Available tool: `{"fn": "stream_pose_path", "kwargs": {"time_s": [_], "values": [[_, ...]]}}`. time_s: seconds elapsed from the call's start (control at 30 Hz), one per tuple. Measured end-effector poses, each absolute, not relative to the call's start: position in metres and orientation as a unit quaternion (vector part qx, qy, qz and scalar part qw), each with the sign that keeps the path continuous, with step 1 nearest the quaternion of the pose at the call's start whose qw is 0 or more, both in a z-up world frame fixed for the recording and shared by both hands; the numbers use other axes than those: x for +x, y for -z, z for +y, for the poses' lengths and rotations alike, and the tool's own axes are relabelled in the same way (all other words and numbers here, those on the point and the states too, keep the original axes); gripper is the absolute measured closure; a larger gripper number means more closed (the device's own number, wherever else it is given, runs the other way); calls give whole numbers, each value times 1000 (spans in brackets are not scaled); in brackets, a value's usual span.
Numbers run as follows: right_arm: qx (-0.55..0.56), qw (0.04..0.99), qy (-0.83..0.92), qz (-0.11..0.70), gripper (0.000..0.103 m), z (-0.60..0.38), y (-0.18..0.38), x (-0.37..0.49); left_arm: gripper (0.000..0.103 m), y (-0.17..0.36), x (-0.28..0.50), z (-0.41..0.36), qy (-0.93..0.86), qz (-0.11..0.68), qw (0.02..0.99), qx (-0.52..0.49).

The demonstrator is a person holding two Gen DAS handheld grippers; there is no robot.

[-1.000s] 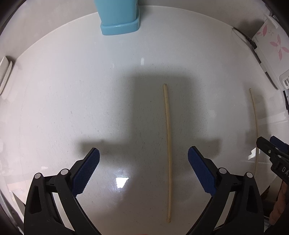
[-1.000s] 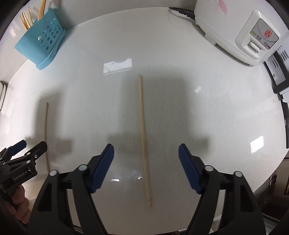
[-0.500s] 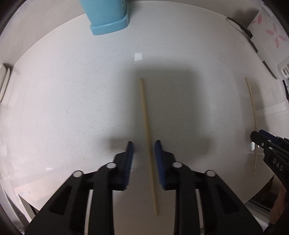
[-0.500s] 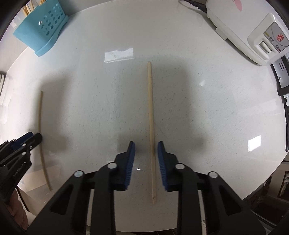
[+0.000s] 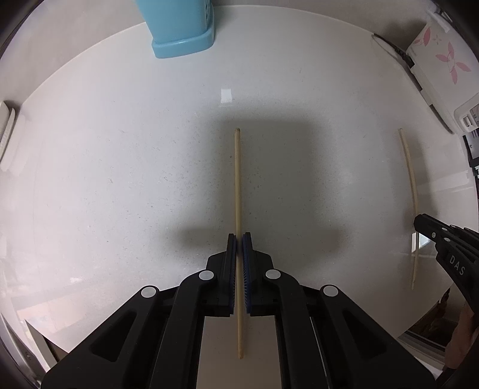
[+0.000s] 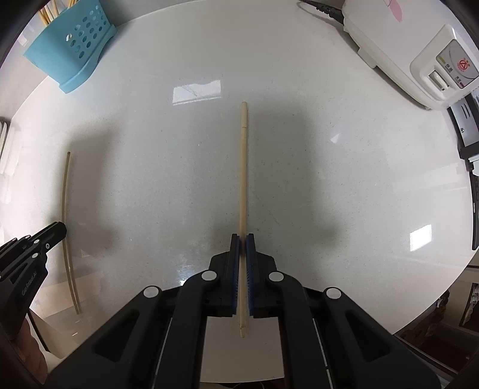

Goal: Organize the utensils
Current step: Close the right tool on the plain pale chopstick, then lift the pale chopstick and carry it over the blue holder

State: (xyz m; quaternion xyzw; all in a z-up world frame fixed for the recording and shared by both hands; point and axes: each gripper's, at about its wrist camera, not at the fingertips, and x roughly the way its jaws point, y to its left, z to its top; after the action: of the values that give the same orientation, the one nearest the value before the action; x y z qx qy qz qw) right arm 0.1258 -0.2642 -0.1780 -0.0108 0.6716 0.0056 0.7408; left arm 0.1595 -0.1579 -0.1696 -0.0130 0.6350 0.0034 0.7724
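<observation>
Two pale wooden chopsticks are on the white counter. My left gripper (image 5: pixel 239 239) is shut on one chopstick (image 5: pixel 237 185), which points straight ahead. My right gripper (image 6: pixel 242 241) is shut on the other chopstick (image 6: pixel 243 167), also pointing ahead. Each wrist view shows the other chopstick and gripper at its side: the right-hand chopstick (image 5: pixel 410 176) and right gripper (image 5: pixel 419 220) in the left view, the left-hand chopstick (image 6: pixel 66 209) and left gripper (image 6: pixel 61 229) in the right view. A blue perforated utensil holder (image 6: pixel 70 48) with several chopsticks in it stands at the back left; it also shows in the left view (image 5: pixel 179 27).
A white rice cooker (image 6: pixel 419 57) with a cable stands at the back right; it also shows in the left wrist view (image 5: pixel 440 68). A dark appliance (image 6: pixel 470 134) is at the right edge. A white object (image 5: pixel 7 134) sits at the far left. The counter's front edge is near.
Both grippers went from wide open to shut, each closing on the chopstick lying between its fingers. Both chopsticks now sit centred in their views.
</observation>
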Motion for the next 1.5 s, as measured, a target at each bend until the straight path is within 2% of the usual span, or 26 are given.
{"fn": "stream_pose_path", "kwargs": {"time_s": [0.5,1.5], "values": [[-3,774,-26,632,100,-253,140,136,99,133,131,-117,-1,587,808,-46],[-21,856,-105,507,100,-174,56,200,99,24,190,-60,-51,464,881,-81]]}}
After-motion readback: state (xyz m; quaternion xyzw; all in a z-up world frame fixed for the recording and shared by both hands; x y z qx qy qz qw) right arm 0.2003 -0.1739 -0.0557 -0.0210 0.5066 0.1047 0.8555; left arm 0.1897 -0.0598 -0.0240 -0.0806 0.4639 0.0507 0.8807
